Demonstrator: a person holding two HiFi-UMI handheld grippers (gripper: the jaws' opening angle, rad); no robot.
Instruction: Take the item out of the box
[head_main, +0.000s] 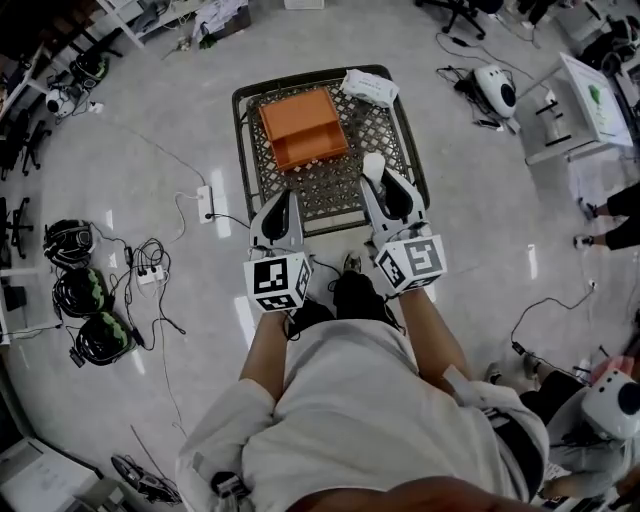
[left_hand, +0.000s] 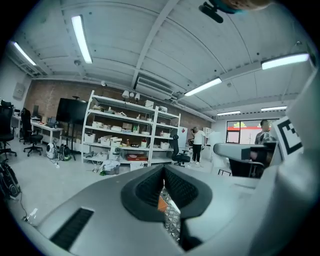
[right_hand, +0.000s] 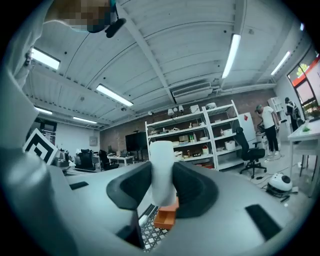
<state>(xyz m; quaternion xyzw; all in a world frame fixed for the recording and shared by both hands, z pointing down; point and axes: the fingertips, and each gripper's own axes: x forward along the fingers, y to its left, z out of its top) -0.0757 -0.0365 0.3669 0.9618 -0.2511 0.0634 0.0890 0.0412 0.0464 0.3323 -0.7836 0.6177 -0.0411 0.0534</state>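
Jaws of the right gripper (right_hand: 162, 189) pinch the white item (right_hand: 162, 167) upright across its middle, a hold that should keep it from slipping once clear of the box. It hangs over the mesh table (head_main: 330, 190), at 5 o'clock from the orange box (head_main: 303, 127), whose inside looks empty. The left gripper (left_hand: 164, 192) has its jaws pressed together on nothing, probably idle. A white packet (head_main: 370, 87) lies at the table's 1 o'clock corner.

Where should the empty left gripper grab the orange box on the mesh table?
Pinch the orange box by its near wall, left gripper coming down from the person's side. It sits flat on the mesh table, looks open-topped and too wide to span; that wall is nearest.
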